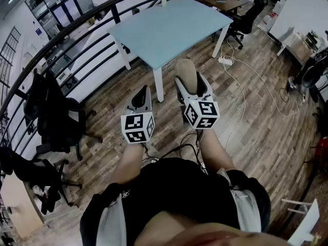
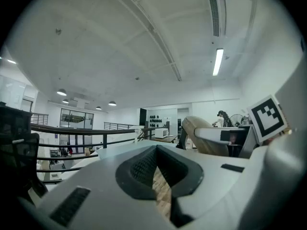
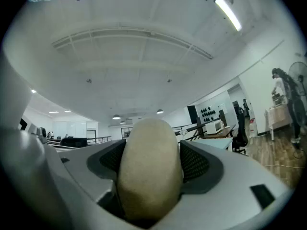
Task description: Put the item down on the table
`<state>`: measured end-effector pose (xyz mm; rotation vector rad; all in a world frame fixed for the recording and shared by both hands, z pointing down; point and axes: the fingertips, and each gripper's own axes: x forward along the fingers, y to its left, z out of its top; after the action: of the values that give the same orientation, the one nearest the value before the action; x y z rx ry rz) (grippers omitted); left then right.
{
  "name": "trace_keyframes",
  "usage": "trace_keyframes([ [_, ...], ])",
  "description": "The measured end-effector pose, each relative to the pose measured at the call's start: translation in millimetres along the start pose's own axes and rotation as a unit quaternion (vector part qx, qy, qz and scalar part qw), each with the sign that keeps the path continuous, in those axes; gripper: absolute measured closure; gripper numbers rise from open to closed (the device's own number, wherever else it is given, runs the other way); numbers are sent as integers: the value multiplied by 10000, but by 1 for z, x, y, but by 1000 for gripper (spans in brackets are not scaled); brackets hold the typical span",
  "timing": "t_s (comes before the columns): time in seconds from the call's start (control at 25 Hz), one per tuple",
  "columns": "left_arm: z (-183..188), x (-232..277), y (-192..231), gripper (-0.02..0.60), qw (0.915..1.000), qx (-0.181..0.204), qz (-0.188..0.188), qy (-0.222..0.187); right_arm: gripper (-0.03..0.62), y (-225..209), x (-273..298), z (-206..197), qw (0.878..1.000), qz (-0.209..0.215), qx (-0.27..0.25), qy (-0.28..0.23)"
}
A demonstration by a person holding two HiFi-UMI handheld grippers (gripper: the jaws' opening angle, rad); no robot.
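My right gripper [image 1: 190, 82] is shut on a beige, rounded oval item [image 1: 185, 70], held level above the wooden floor. The item fills the space between the dark pads in the right gripper view [image 3: 149, 171], and both pads press its sides. A light blue table [image 1: 169, 29] stands just ahead of both grippers, its near corner leg between them. My left gripper [image 1: 139, 99] is held level beside the right one, its jaws shut with nothing in them [image 2: 156, 152]. In the left gripper view the item [image 2: 199, 133] shows at the right.
Black office chairs [image 1: 51, 117] stand at the left by a dark railing [image 1: 77, 40]. Another chair [image 1: 247, 17] sits right of the table. A power strip with a white cable [image 1: 225, 60] lies on the floor. A small white object [image 1: 164, 1] stands at the table's far edge.
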<state>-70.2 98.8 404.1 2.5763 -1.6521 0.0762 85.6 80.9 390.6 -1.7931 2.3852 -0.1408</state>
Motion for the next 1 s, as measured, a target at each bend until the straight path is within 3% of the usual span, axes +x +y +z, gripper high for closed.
trace_keyframes([
  [0.48,3,-10,16,574,10000,19,-39,-30,233,23,0,4,9996,-27,184,-198],
  [1.0,-8,-18,53,574,9993,34,-370,13,232,54,7,-2,9984,-351,228,-372],
])
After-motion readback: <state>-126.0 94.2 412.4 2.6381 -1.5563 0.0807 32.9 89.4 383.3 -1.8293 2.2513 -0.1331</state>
